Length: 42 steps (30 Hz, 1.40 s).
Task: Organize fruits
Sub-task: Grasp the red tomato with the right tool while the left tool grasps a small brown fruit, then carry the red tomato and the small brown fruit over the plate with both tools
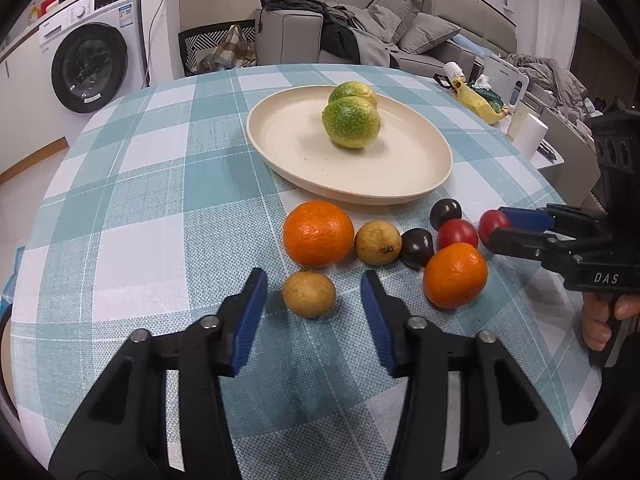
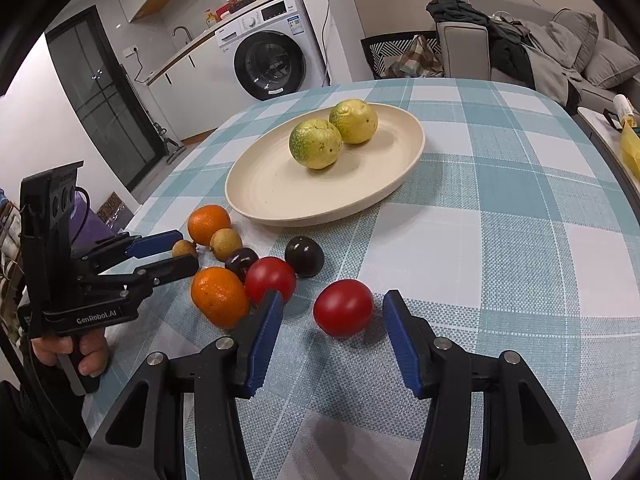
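My left gripper is open around a small tan fruit lying on the checked tablecloth, with a gap showing on each side of it. My right gripper is open around a red tomato, its pads clear of it. Behind them lie two oranges, another tan fruit, two dark purple fruits and a second tomato. A cream plate further back holds two green-yellow fruits.
The round table's edge curves close on the right, where a side surface carries a yellow bag. Beyond the table stand a washing machine, a chair and a sofa with clothes. A hand holds the left gripper's handle.
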Tool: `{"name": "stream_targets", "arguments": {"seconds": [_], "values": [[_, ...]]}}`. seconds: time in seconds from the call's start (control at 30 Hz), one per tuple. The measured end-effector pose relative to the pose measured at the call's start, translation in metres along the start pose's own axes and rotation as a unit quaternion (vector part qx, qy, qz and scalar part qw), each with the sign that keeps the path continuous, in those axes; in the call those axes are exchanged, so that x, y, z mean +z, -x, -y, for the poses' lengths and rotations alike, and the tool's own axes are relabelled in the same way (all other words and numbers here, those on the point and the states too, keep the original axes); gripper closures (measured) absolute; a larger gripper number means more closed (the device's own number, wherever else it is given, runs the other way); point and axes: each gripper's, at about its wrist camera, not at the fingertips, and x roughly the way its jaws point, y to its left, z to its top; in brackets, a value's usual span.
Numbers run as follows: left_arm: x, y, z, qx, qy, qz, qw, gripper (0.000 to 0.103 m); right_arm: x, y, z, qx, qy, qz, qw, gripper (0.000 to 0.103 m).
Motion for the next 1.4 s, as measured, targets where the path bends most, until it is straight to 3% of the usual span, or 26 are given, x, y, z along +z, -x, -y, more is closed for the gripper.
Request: {"name": "stream_targets", "arguments": {"seconds": [0.1,0.2,0.43,0.8,1.07,1.4], "values": [[0.000,-0.001,0.001,-0.006,-0.004,-0.003,1.0000,0.076,0.000,-0.001,-0.001,-0.003,0.002,-0.001,1.000,0.048],[0.000,-0.002,0.003,-0.009,-0.010,-0.004,0.9999,0.079,-0.001,-0.002,-0.002,-0.009,0.006,-0.003,1.000,0.053],[0.001,-0.001,0.004,-0.012,-0.011,-0.001,0.9999,0.079,0.000,-0.004,-0.001,-0.015,0.007,-0.004,1.000,0.054],[0.003,0.010,0.000,-0.030,0.003,0.028,0.9992,0.079,-0.001,-0.005,-0.001,-0.035,0.020,-0.008,0.999,0.071],[0.005,0.022,-0.001,-0.031,0.008,0.054,0.9980,0.079,-0.001,-0.002,-0.002,-0.033,0.021,-0.001,0.999,0.071],[0.010,0.033,0.005,-0.020,0.003,0.085,0.9961,0.079,0.003,0.011,-0.003,-0.011,0.014,0.038,0.999,0.071]]}}
